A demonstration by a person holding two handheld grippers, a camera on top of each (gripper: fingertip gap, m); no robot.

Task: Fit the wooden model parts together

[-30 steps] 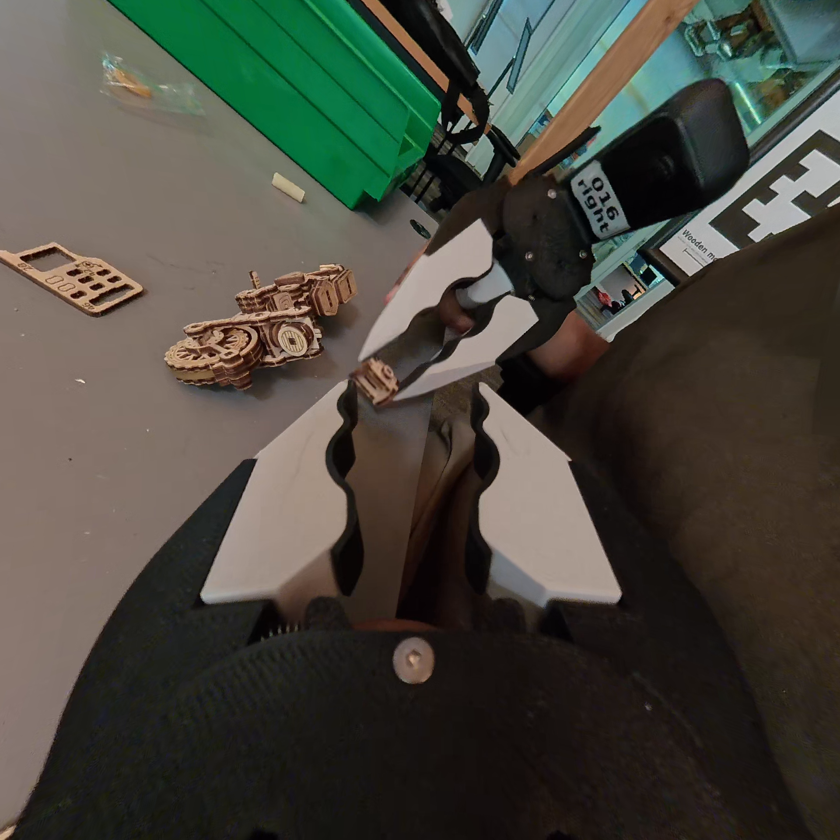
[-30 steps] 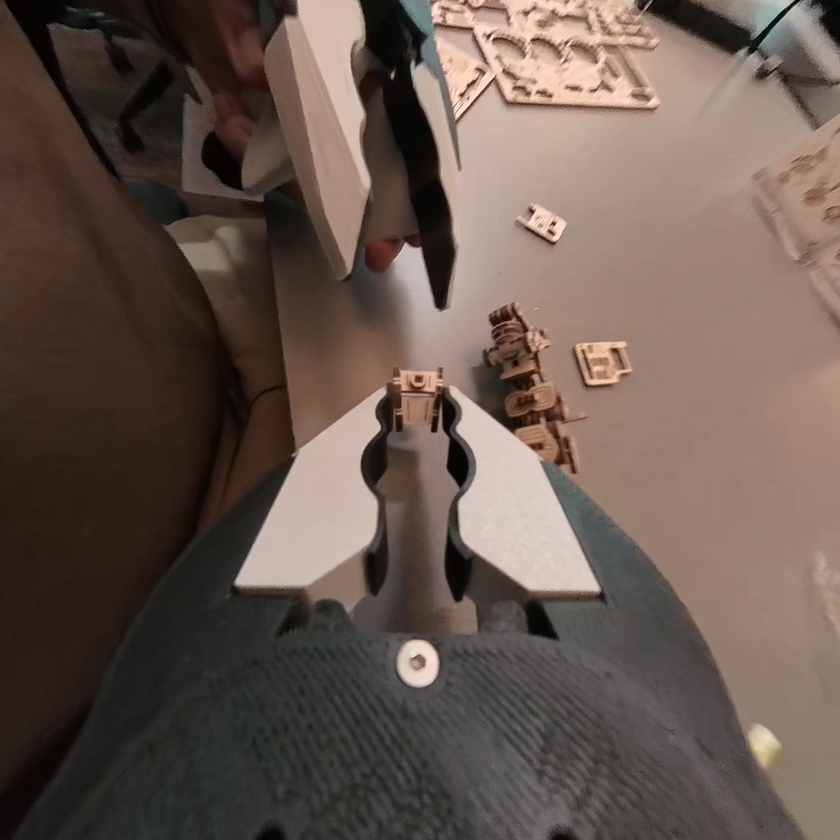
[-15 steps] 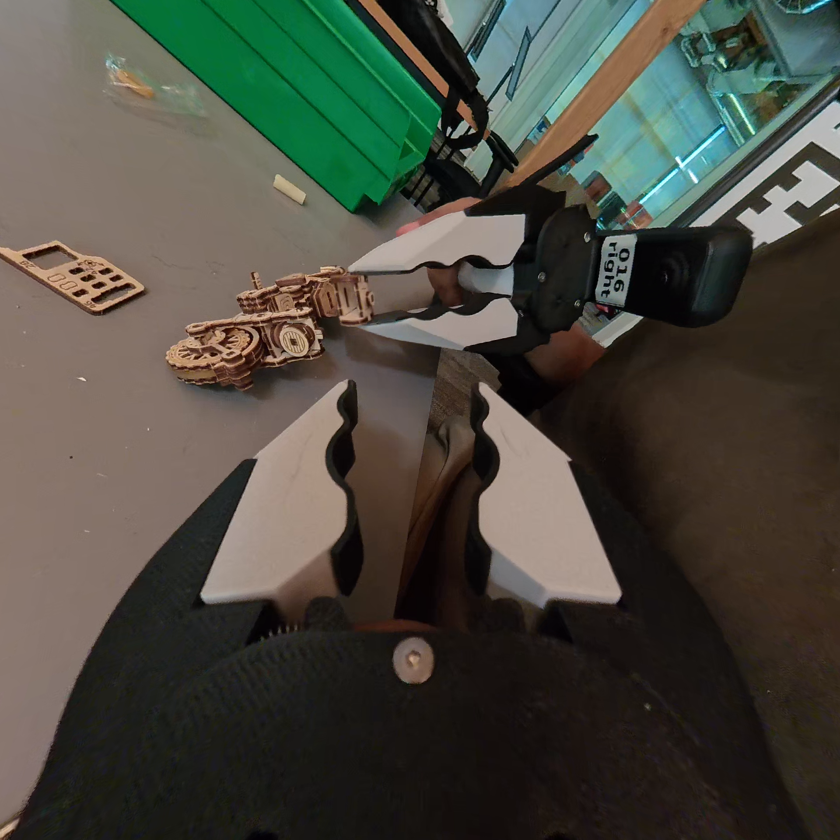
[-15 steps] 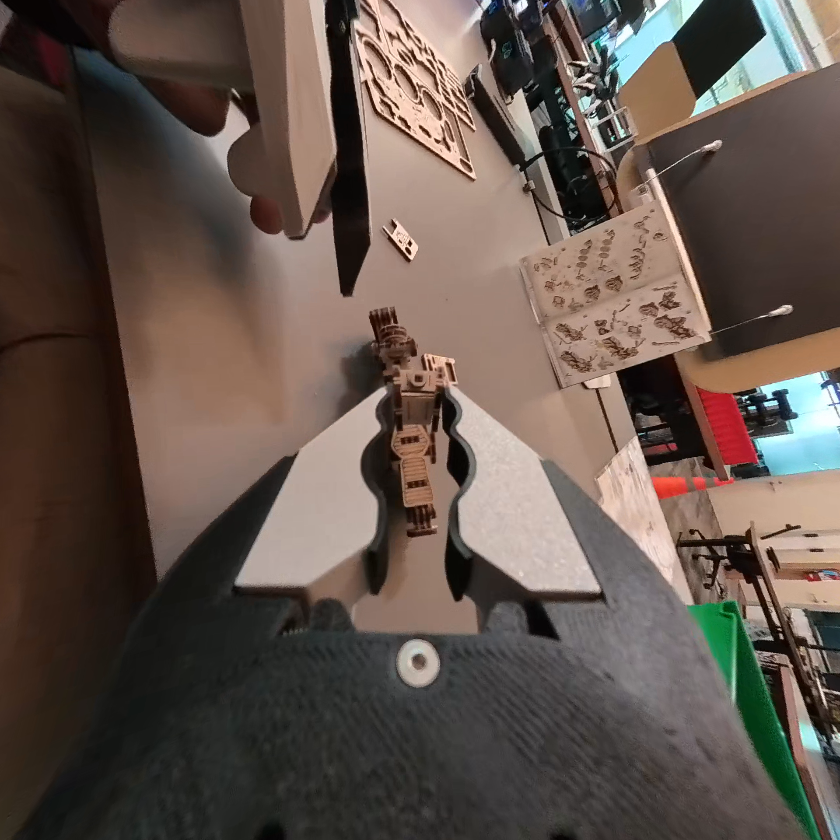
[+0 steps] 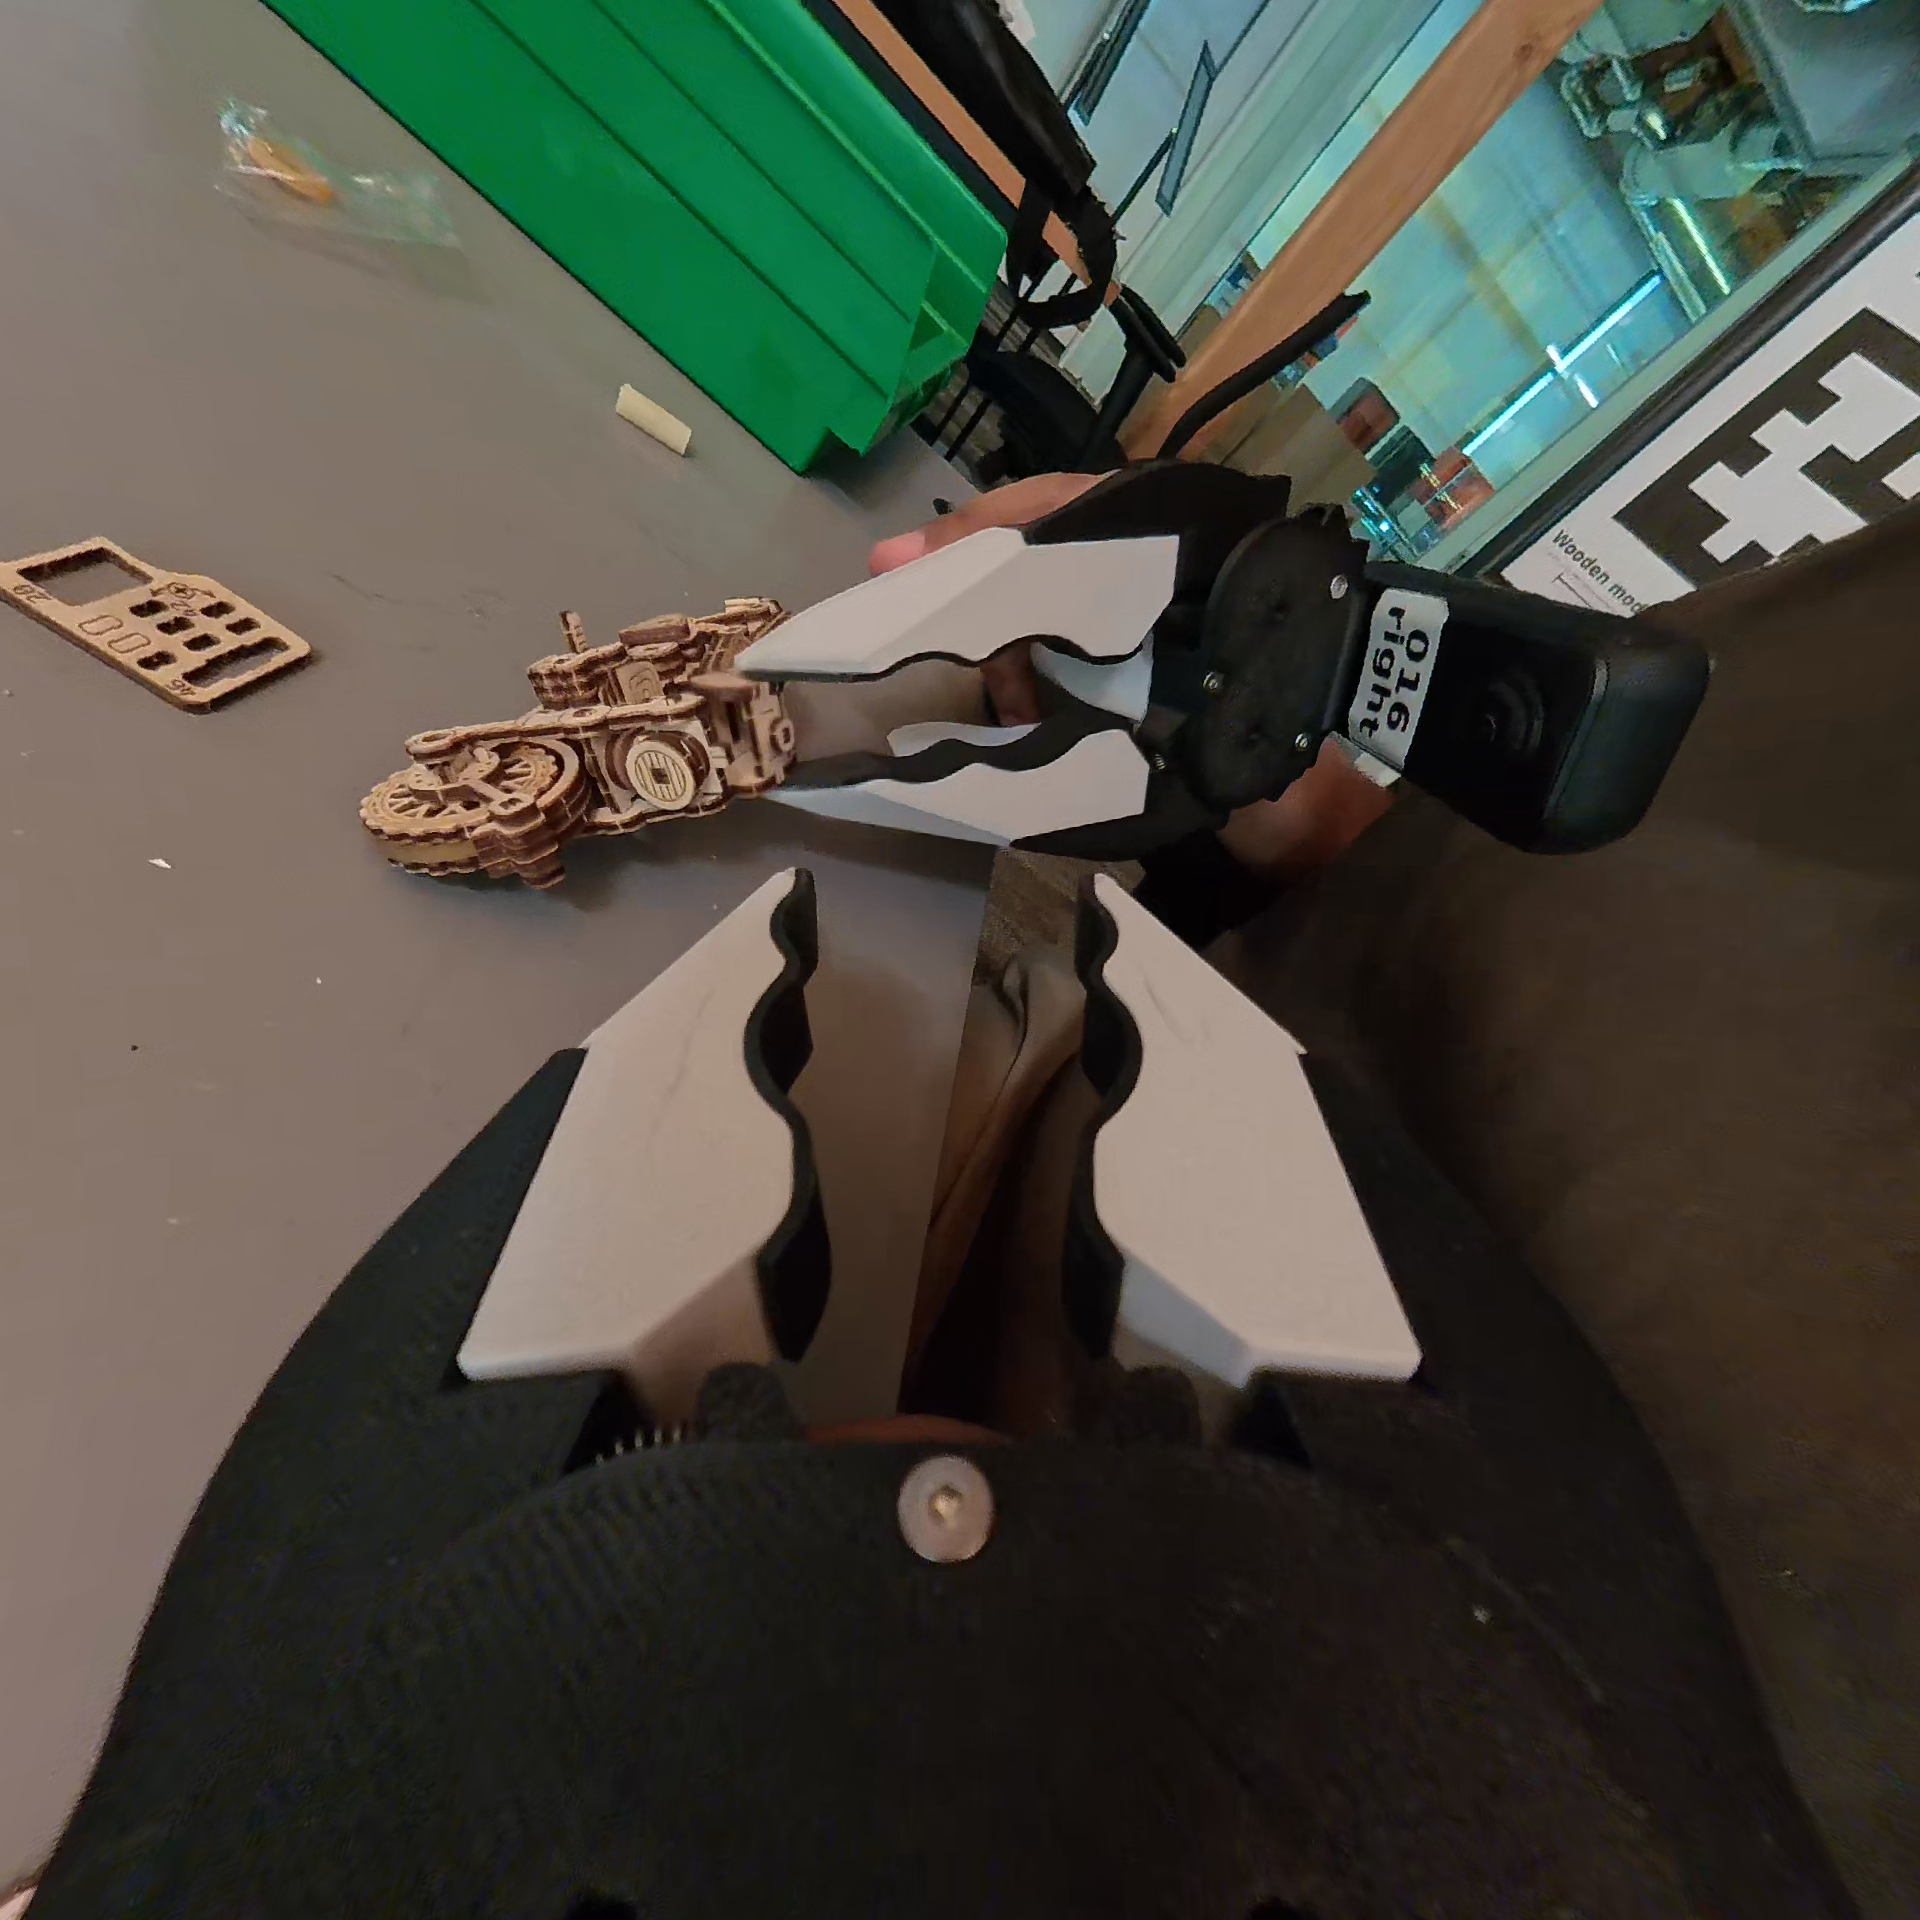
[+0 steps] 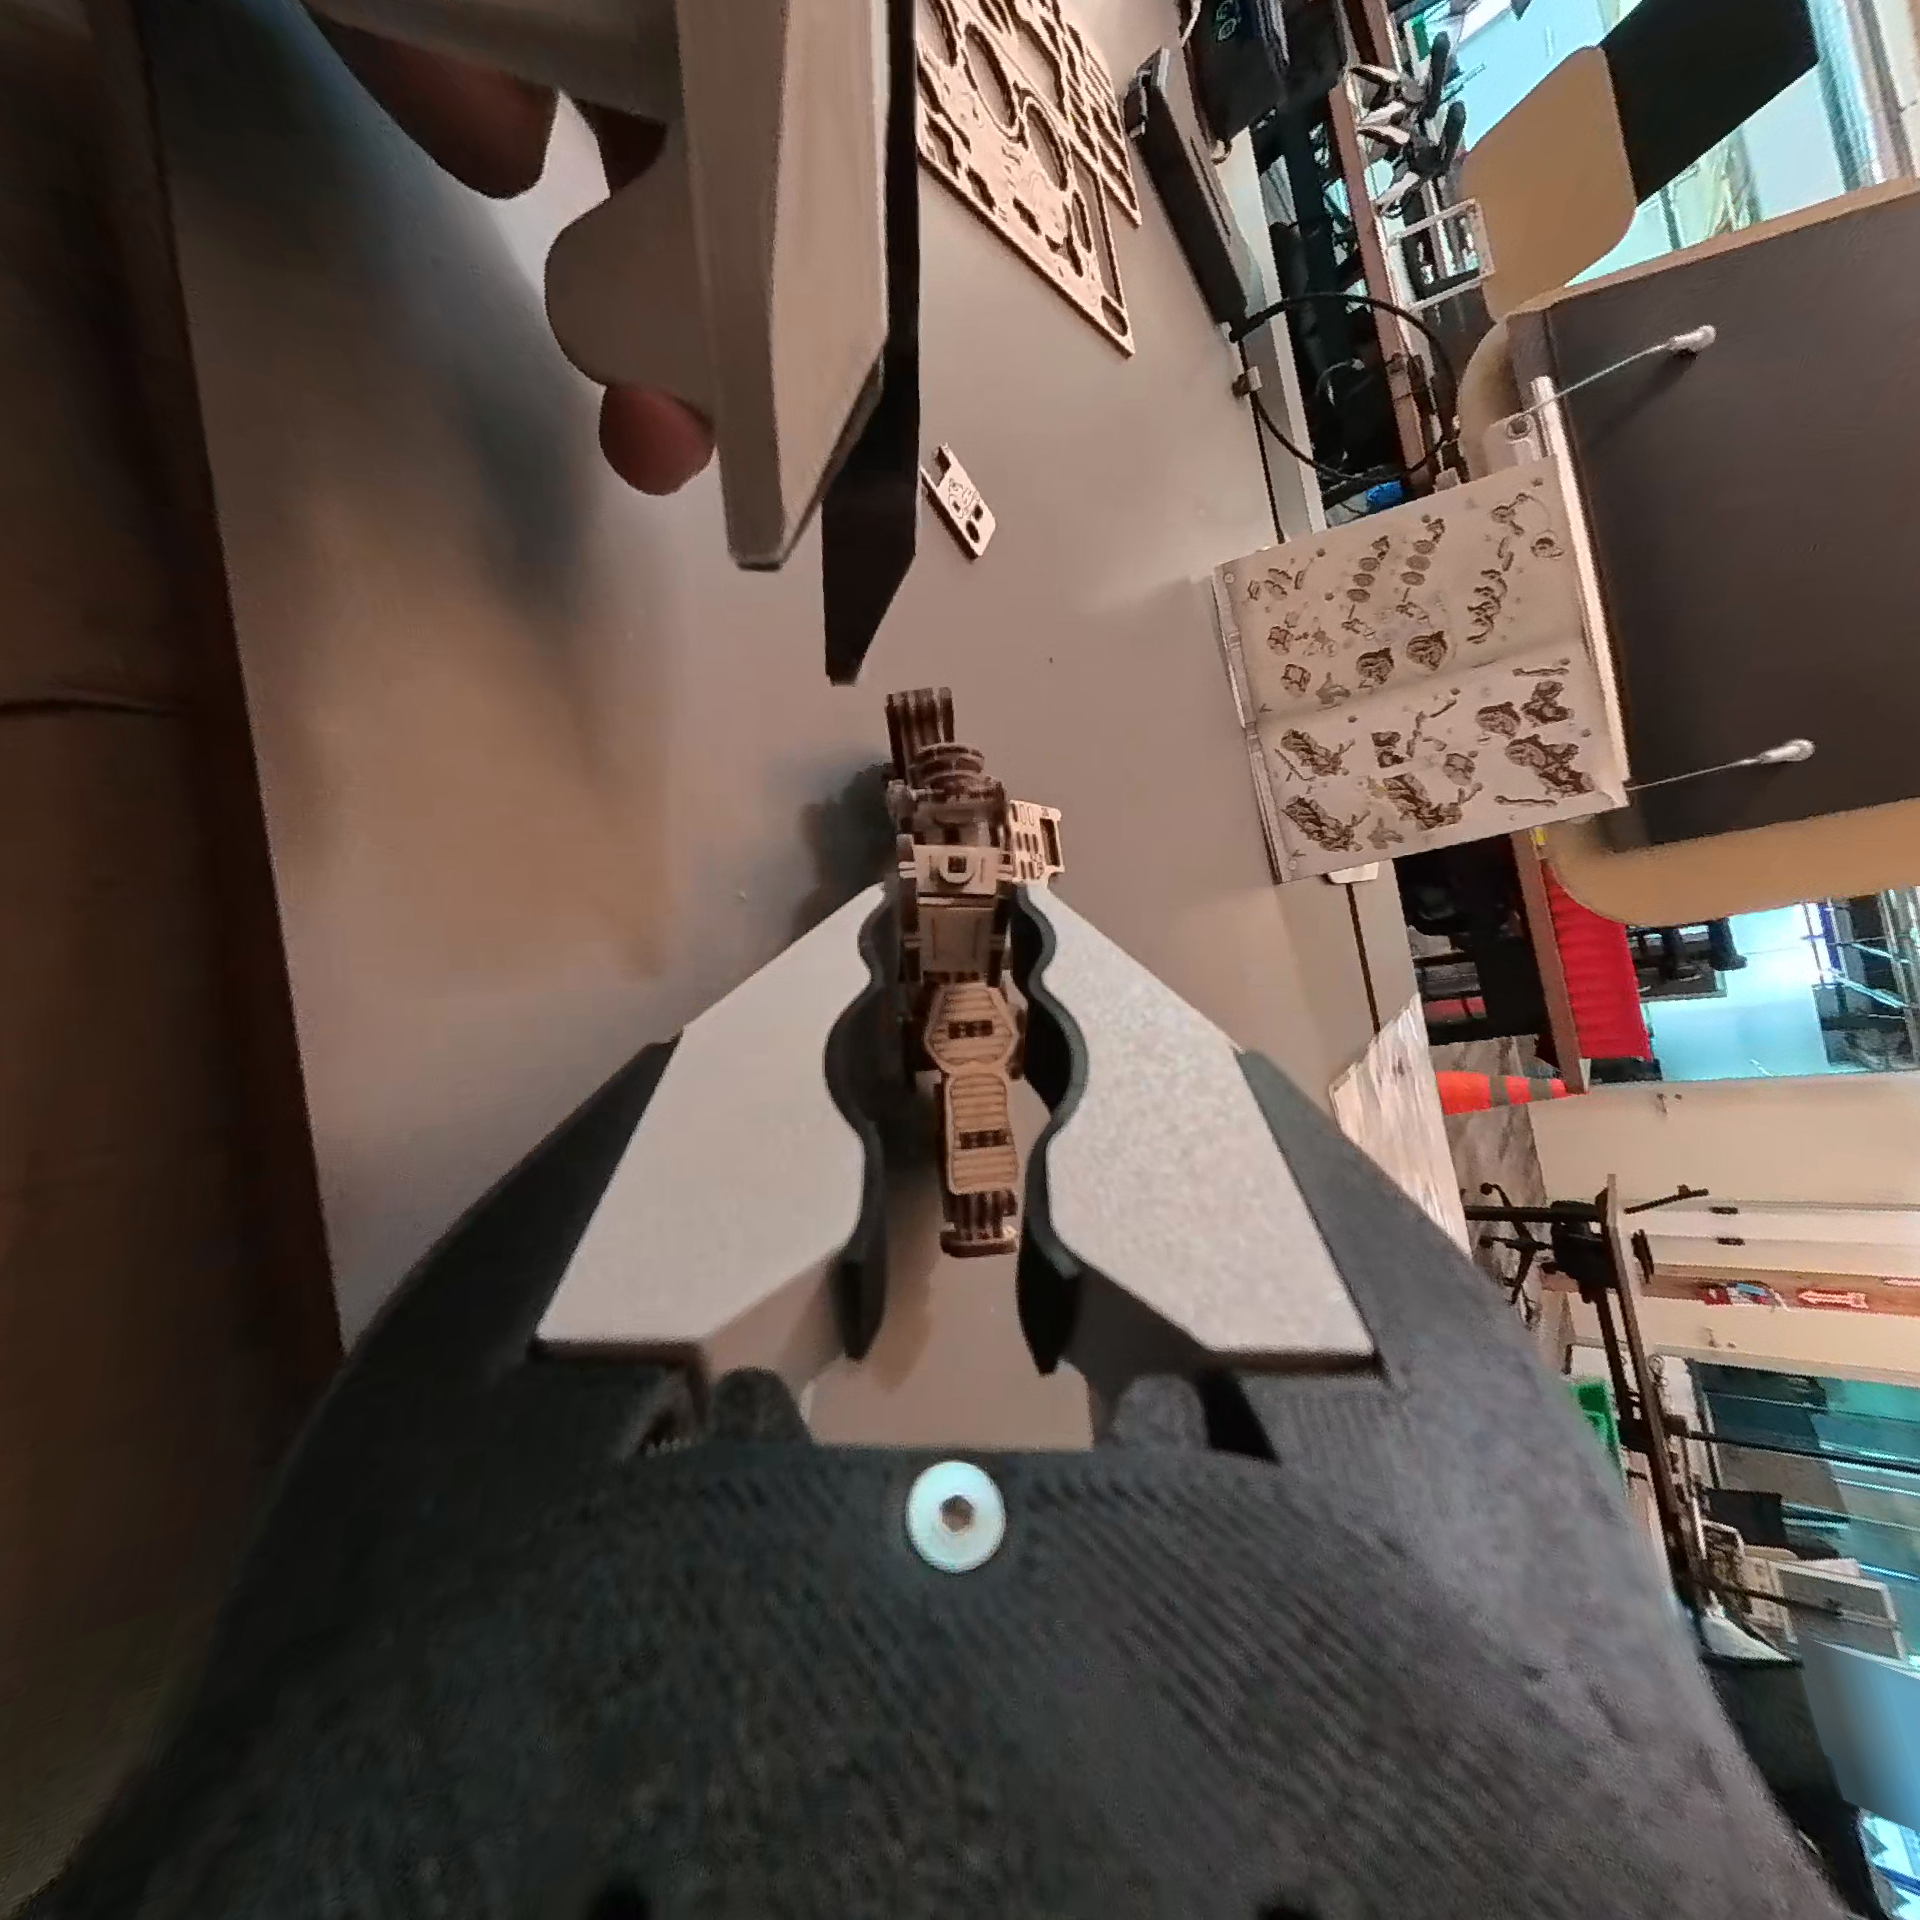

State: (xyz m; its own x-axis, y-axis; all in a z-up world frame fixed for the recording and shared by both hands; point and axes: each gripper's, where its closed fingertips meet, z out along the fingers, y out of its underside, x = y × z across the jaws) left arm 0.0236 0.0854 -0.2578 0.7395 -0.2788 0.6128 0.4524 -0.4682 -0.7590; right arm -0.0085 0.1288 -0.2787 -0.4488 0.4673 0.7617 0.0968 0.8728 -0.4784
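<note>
1. While the left gripper (image 5: 940,914) waits near the table edge with its jaws wide apart and nothing in them, the right gripper (image 5: 769,727) does the work.
2. A second ago the right gripper held a small wooden piece (image 5: 750,717) up in the air, close to the left one. Now it has swung over to the wooden motorbike (image 5: 561,769) and the piece sits against the back end of the bike.
3. The right gripper's jaws are squeezed in on the small piece. In the right wrist view the piece (image 6: 961,935) is pinched between the tips, and the bike's long body (image 6: 977,1122) runs under the gap.
4. The bike lies on the grey table (image 5: 208,1091), just past the left gripper's tips. It has not slid since a second ago.
5. I think this means the piece has got to its slot and is ready to be pushed in. I cannot tell if it has clicked in yet.
6. A flat wooden card with holes (image 5: 156,623) lies well apart from the bike. A green bin (image 5: 675,208) stands at the far side.
7. The picture book of steps (image 6: 1423,665) lies open on the table, and a big cut-out sheet (image 6: 1029,166) lies farther off.
8. The left gripper may need to hold the bike so it does not slip when the piece is pressed.
</note>
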